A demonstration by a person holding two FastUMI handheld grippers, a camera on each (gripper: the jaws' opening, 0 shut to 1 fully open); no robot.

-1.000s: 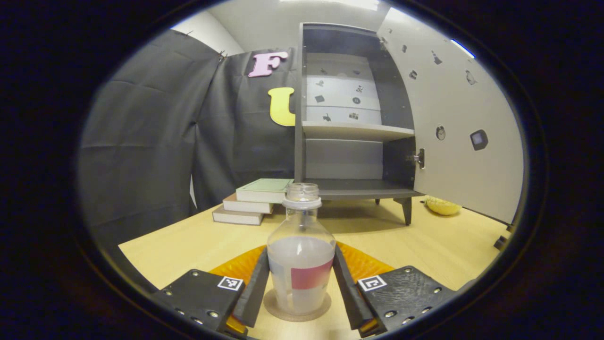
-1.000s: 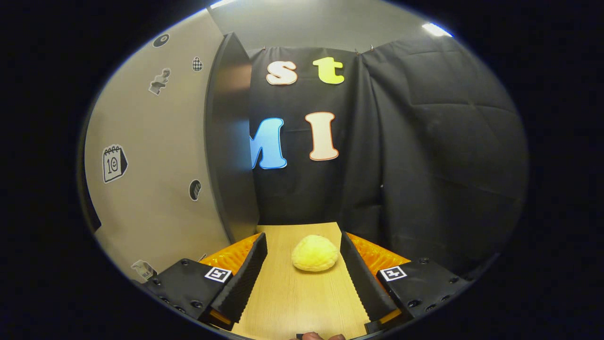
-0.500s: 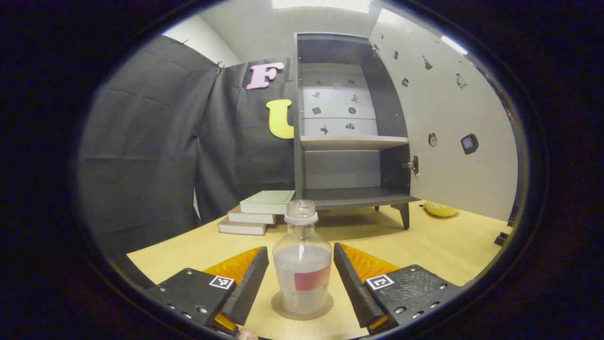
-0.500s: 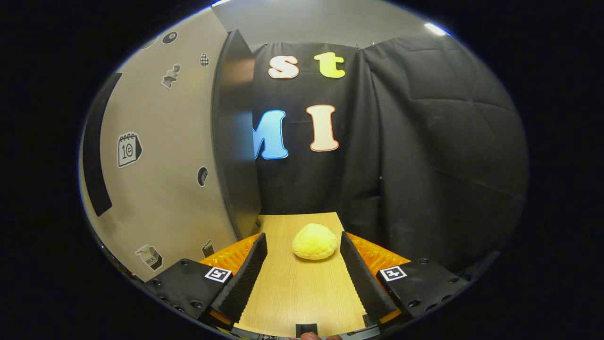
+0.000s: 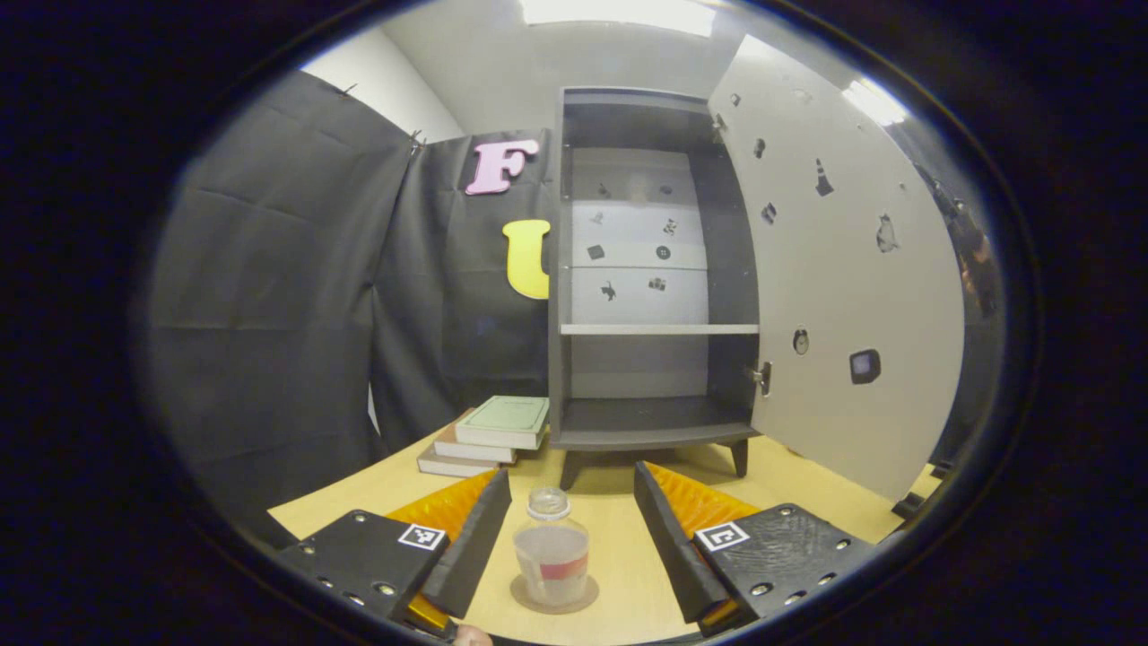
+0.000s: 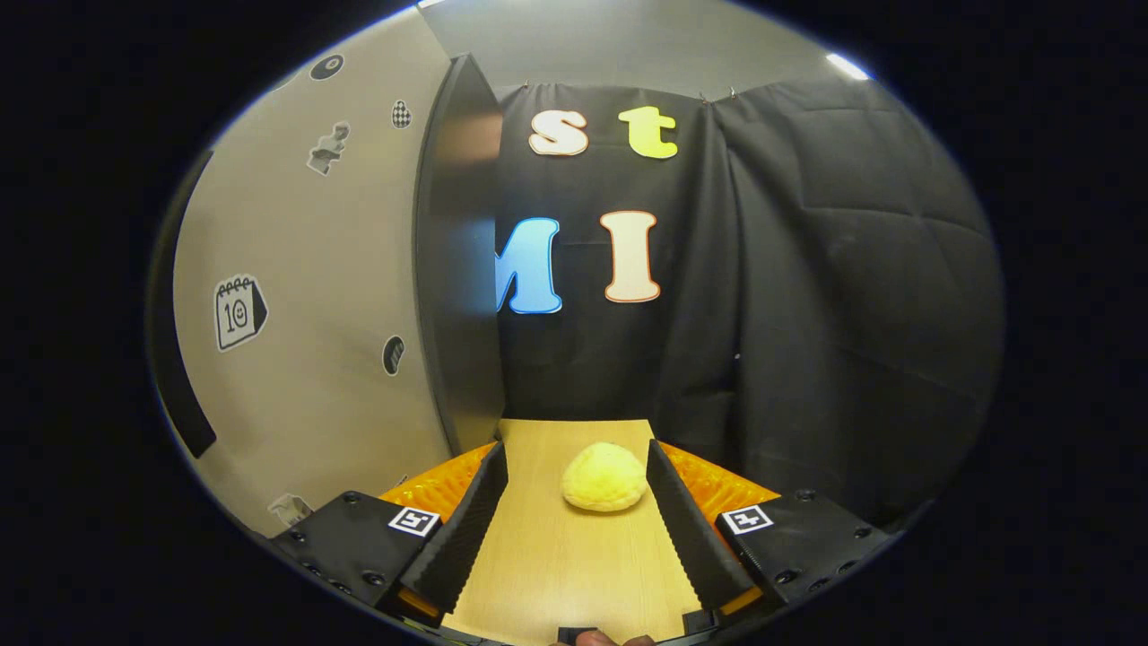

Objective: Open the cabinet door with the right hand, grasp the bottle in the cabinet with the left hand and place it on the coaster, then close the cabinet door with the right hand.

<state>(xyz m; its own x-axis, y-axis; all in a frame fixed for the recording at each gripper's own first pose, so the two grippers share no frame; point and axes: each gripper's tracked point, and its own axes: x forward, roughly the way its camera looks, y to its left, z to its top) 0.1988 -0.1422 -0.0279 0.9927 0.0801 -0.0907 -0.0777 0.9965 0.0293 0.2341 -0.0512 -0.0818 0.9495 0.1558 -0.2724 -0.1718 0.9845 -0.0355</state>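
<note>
The left tool (image 5: 571,502) has backed away, spread wide, gripping nothing; one clear plastic bottle (image 5: 551,561) stands on one round brown coaster (image 5: 524,596) between its fingers at 6 o'clock. At 12 o'clock, one grey cabinet (image 5: 653,434), door (image 5: 839,269) open. Right tool (image 6: 571,489) gapes empty; one yellow bun (image 6: 604,476) ahead on the worktop (image 6: 565,565). Three stacked books (image 5: 489,435).

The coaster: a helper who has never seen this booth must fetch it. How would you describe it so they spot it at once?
Start at the dark cabinet with its door swung open on the wooden table. Come forward past the stack of books. The coaster is the flat round disc under the clear bottle; nothing else there carries a bottle.
</note>
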